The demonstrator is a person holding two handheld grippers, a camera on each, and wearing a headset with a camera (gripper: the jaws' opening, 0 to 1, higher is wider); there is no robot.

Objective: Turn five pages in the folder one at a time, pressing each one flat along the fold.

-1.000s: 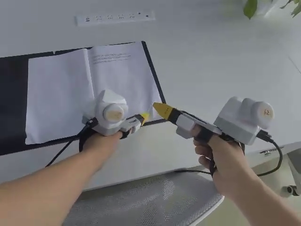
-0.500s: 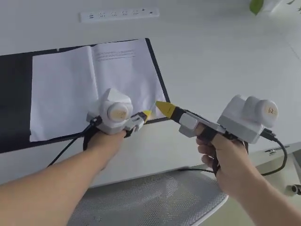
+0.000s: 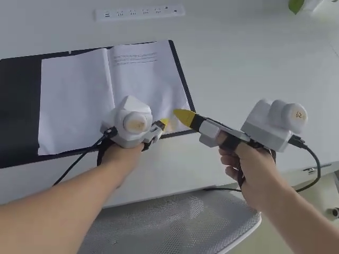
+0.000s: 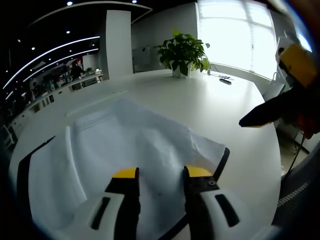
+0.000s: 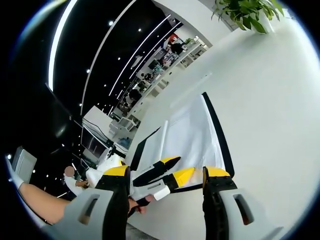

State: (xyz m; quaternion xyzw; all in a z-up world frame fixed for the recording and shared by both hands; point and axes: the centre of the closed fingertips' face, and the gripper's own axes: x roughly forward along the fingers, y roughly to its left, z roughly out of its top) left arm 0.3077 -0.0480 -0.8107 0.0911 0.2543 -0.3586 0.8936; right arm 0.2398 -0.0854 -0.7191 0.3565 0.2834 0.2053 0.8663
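Note:
The black folder [image 3: 21, 106] lies open on the white table, with white pages [image 3: 132, 79] spread flat on both sides of the fold. My left gripper [image 3: 160, 126] hovers over the right page's near corner, open and holding nothing; its own view has the yellow-tipped jaws [image 4: 161, 175] apart above the page [image 4: 140, 140]. My right gripper [image 3: 183, 116] sits just right of it by the folder's near right corner, also open with wide jaws [image 5: 166, 175]. The left gripper [image 5: 150, 172] and the folder's black edge [image 5: 217, 135] lie ahead of it.
A white power strip [image 3: 139, 11] lies at the table's far edge. A potted plant [image 4: 182, 50] stands further along the table. A grey mesh chair [image 3: 175, 222] is under the near table edge. Cables trail from both grippers.
The head camera has shifted, so the folder sits lower and further right in the picture. Both grippers stay near the folder's near right corner, hardly moved.

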